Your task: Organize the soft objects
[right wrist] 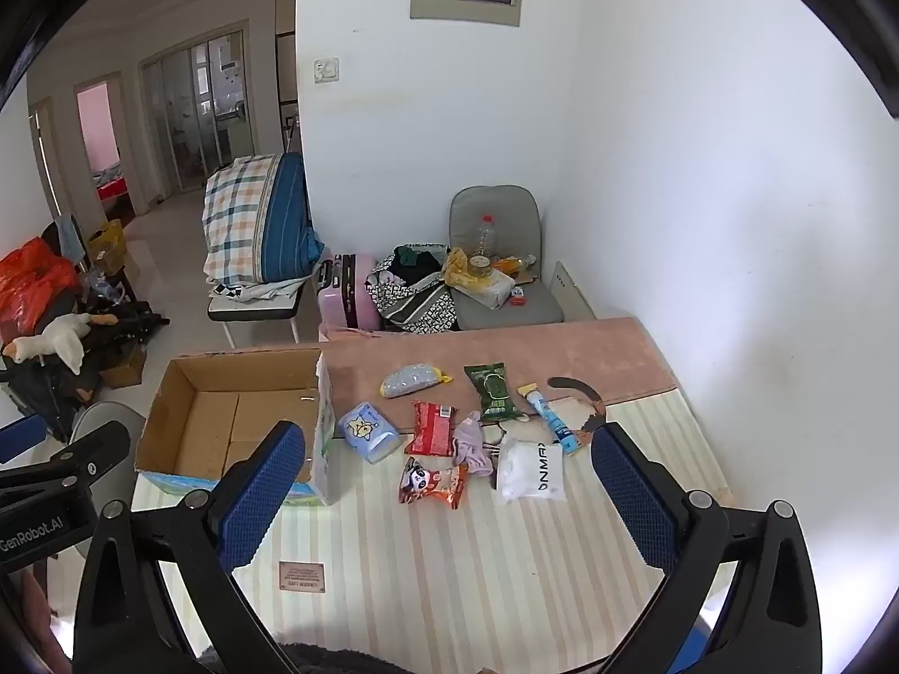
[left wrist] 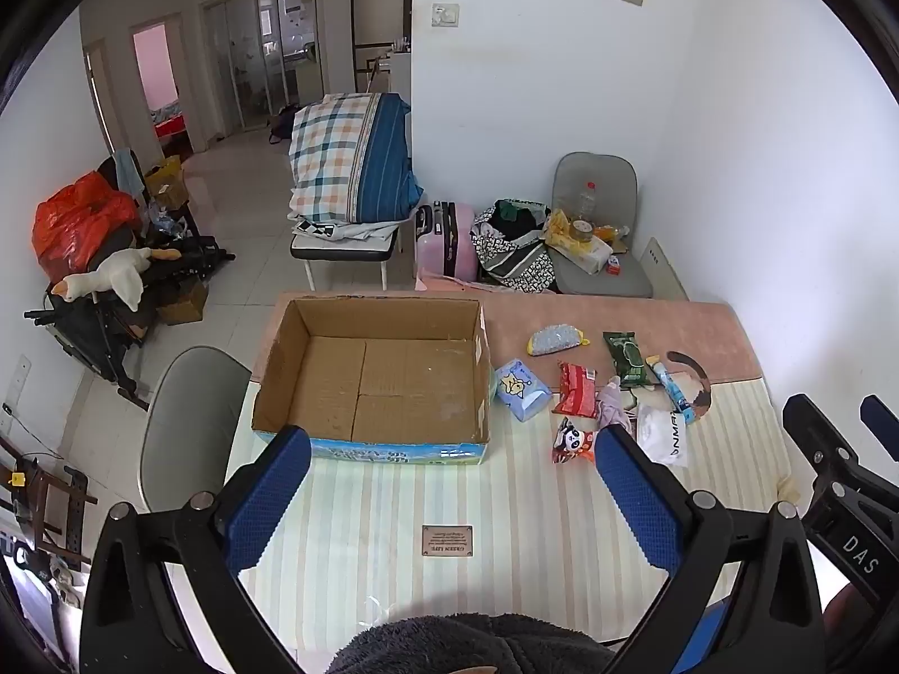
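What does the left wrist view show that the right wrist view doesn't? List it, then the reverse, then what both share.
Only the left wrist view: all of the cardboard box floor, bare, and dark fleece at the bottom edge.

Only the right wrist view: the whole white ONMAX pouch and panda snack packet, unblocked.

Both: the striped table cover, blue tissue pack, red packet, green wipes pack, and each gripper's jaws open.

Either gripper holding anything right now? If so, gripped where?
Nothing held. Left gripper and right gripper are both open above the table, with no item between the fingers.
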The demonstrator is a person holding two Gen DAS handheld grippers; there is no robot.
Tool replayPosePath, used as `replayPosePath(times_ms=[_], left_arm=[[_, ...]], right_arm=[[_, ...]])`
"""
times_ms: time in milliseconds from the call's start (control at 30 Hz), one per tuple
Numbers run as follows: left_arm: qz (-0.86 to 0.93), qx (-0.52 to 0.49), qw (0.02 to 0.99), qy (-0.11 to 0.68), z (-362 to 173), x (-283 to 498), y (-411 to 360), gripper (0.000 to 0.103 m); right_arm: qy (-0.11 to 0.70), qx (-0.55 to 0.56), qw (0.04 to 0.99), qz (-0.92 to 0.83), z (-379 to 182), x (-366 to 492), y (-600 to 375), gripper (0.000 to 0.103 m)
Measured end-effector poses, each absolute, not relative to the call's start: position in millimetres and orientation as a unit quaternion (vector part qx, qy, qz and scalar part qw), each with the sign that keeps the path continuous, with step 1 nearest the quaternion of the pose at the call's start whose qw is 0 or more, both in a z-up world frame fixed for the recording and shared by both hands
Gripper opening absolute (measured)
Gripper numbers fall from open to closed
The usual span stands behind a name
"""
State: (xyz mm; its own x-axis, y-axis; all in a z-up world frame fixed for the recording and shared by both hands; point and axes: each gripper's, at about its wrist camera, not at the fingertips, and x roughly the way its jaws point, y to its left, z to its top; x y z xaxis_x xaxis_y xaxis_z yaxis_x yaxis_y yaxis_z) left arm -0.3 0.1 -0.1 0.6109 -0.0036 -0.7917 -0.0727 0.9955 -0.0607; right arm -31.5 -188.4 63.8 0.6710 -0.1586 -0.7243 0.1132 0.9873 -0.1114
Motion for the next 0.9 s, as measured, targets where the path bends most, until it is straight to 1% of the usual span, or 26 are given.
replayPosePath(times_ms=[900], left_arm=[[0.022, -0.036, 0.893, 0.449, -2.4, -2.3, 0.2, 0.103]], right_arm=[[0.406, -0.041, 0.910, -0.079, 61.6, -30.7, -186.6, 0.103]])
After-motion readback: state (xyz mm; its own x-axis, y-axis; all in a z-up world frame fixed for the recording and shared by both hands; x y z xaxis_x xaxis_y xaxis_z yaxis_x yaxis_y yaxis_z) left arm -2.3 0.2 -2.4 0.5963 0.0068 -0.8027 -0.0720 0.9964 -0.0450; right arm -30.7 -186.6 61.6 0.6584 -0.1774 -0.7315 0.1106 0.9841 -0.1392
